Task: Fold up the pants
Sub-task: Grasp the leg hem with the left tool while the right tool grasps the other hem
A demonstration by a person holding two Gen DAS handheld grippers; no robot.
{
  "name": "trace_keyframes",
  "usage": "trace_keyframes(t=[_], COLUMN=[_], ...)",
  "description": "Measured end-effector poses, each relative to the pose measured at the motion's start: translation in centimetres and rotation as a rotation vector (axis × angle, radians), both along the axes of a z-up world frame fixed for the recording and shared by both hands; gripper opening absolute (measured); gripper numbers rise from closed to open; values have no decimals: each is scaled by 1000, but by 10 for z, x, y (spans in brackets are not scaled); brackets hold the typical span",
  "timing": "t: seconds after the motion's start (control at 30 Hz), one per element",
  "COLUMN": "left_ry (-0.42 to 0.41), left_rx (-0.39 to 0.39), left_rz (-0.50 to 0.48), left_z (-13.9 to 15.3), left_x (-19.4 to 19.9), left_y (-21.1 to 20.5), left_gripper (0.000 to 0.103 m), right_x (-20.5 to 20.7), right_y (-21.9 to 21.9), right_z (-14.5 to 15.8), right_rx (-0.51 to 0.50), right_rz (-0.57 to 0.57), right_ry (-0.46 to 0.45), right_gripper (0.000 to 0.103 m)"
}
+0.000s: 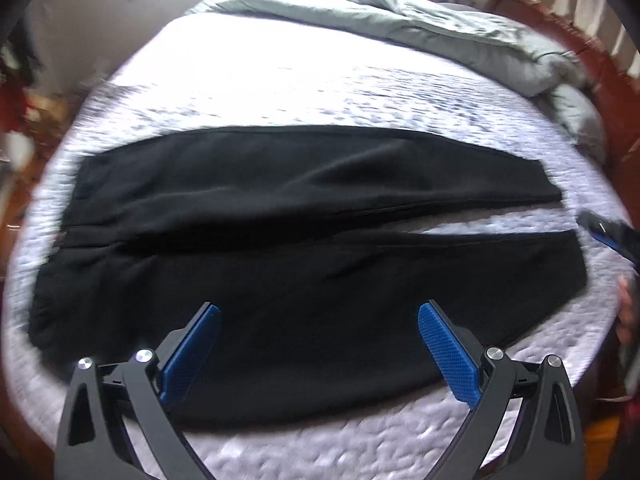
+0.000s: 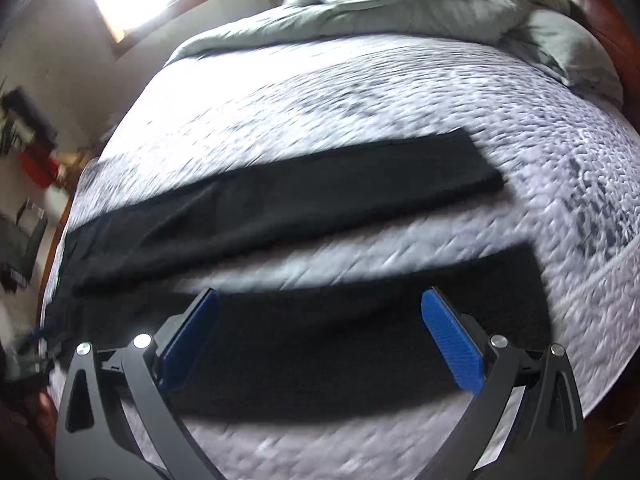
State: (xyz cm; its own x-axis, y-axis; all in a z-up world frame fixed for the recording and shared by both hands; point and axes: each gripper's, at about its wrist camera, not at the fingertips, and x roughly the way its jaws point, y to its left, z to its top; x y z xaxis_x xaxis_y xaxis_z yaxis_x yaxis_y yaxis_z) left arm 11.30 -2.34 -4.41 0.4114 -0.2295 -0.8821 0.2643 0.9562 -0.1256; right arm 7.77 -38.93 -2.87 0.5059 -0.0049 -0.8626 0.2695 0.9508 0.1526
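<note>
Nearest you, your left gripper (image 1: 319,350) is spread wide with its blue ribbed pads holding nothing, poised over the near leg of the black fleece pants (image 1: 280,216); your right gripper (image 2: 320,344) is equally released and empty above that leg's cuff end. The pants lie flat across the white quilted bedspread (image 1: 300,80), legs parted toward the cuffs and waist at your left. Beyond them a rumpled grey-green duvet (image 1: 460,32) is heaped near the headboard. If you pinch only the top layer of this thick fabric, the leg will likely sag and fold crooked; biting too deep may snag the bedspread too.
</note>
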Motion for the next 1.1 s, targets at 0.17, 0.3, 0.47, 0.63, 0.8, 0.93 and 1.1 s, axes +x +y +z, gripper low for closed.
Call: trace_keyframes(t=[0.17, 0.3, 0.47, 0.63, 0.8, 0.93, 1.1], left_ry=[0, 90, 84, 124, 149, 205, 258], left_rx=[-24, -43, -26, -63, -91, -202, -297], left_rz=[25, -48, -152, -283, -407, -529, -691], left_z=[-18, -36, -49, -58, -65, -74, -79], left_x=[77, 141, 183, 206, 226, 239, 248], left_y=[-16, -46, -83, -122, -161, -184, -210], left_gripper=[99, 99, 99, 99, 99, 99, 99], right_x=[74, 128, 160, 165, 154, 137, 118], right_y=[-111, -173, -209, -201, -187, -195, -194], right_z=[-21, -61, -101, -100, -83, -46, -2], right_rx=[6, 16, 43, 84, -22, 37, 81], right_rz=[-65, -46, -30, 89, 192, 221, 267], right_ry=[97, 220, 289, 243, 240, 116, -40], right_gripper=[100, 100, 101, 61, 6, 5, 5])
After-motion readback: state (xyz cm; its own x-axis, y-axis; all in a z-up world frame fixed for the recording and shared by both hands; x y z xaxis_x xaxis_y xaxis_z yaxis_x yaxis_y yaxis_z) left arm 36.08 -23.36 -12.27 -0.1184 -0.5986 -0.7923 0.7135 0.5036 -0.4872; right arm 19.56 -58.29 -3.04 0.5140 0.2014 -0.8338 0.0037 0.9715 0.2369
